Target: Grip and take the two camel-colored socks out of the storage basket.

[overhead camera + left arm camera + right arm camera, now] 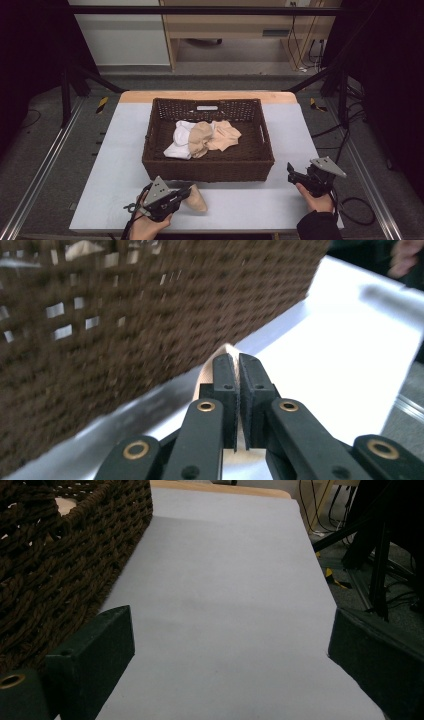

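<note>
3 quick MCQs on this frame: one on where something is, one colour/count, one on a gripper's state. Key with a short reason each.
1. Where is the beige cloth piece that the left gripper has hold of?
A. inside the basket
B. on the table in front of the basket
C. on the floor

2. What colour is the wicker basket?
A. dark brown
B. white
C. red

3. How do the right gripper jaws stand?
A. shut on cloth
B. shut on the basket rim
C. wide open over bare table

Key:
1 B, the high view shows it on the table just outside the basket's near wall.
2 A, dark brown weave in every view.
3 C, the right gripper view shows the two jaws far apart, nothing between.
</note>
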A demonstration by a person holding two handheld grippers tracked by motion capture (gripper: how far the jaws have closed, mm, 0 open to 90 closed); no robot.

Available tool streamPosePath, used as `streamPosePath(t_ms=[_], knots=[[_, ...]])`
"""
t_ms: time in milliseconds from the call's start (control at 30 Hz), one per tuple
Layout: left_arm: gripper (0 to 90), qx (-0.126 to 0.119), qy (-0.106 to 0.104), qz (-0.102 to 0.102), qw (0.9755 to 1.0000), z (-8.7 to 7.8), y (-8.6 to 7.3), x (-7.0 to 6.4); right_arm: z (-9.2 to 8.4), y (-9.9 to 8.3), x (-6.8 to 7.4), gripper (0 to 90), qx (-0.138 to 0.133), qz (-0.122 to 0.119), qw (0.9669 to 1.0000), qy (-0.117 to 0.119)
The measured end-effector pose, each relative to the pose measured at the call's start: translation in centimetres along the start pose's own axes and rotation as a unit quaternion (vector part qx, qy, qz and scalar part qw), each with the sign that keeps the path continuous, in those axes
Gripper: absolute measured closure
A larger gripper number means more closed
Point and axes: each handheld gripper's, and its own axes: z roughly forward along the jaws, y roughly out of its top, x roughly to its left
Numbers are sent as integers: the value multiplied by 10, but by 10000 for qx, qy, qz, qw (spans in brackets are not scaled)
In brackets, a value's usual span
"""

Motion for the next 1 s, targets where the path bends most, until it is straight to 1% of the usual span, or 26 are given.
streamPosePath(t_ms=[33,67,100,133,167,233,267,300,367,400,433,467,500,533,567,633,667,700,733,767,867,900,933,967,1000], knots=[[862,127,100,-66,9998,6,-4,2,0,0,0,49,12,-5,10000,1],[860,127,100,-66,9998,6,-4,2,0,0,0,49,12,-5,10000,1],[857,193,146,-104,9997,8,-6,3,0,0,0,49,34,-13,10000,-1],[854,193,146,-104,9997,8,-6,3,0,0,1,49,41,-15,10000,-2],[841,247,138,-143,9995,10,-8,4,0,-1,0,49,45,-15,10000,-1],[787,250,154,-159,9994,11,-10,5,1,-1,0,49,44,-39,10000,-6],[787,257,157,-153,9994,12,-11,5,1,-1,0,49,50,-48,10000,1],[697,171,213,-144,9995,11,-10,4,1,-1,1,49,71,-29,10000,11],[615,92,266,-197,9994,8,-7,2,1,-1,1,49,57,-57,10000,6],[589,18,299,-198,9994,6,-5,2,1,-1,0,49,54,-51,10000,3],[563,18,299,-198,9994,6,-5,2,1,-1,0,49,57,-50,10000,7],[563,-55,324,-193,9993,3,-2,1,1,-1,0,49,57,-50,10000,7],[533,-200,362,-188,9990,-2,3,1,0,0,0,49,42,-3,10000,7],[526,-200,362,-188,9990,-2,3,1,0,0,0,49,42,-3,10000,7],[521,-307,384,-196,9986,-6,8,2,-1,0,-1,48,9,3,10000,6],[513,-421,391,-203,9981,-9,13,3,-1,0,-1,46,-5,32,10000,-7],[512,-421,391,-203,9981,-9,13,3,-1,0,-1,46,-5,32,10000,-7],[508,-529,402,-211,9976,-11,19,5,-1,0,-2,46,1,46,10000,1],[506,-576,397,-218,9973,-13,23,5,-1,0,-2,44,-7,50,10000,-1],[504,-576,397,-218,9973,-13,23,5,-1,0,-2,43,-14,53,10000,-9],[498,-758,387,-179,9962,-18,37,7,-1,0,-2,39,-25,71,10000,-10],[496,-893,415,-192,9950,-22,46,10,-1,0,-3,39,-40,77,10000,-12],[496,-893,415,-192,9950,-22,46,10,-1,0,-3,39,-40,77,10000,-12],[494,-957,442,-213,9942,-23,51,12,-1,0,-3,37,-47,102,9999,-36],[493,-1032,465,-234,9933,-24,60,16,0,0,-4,37,-59,78,9999,-47]])
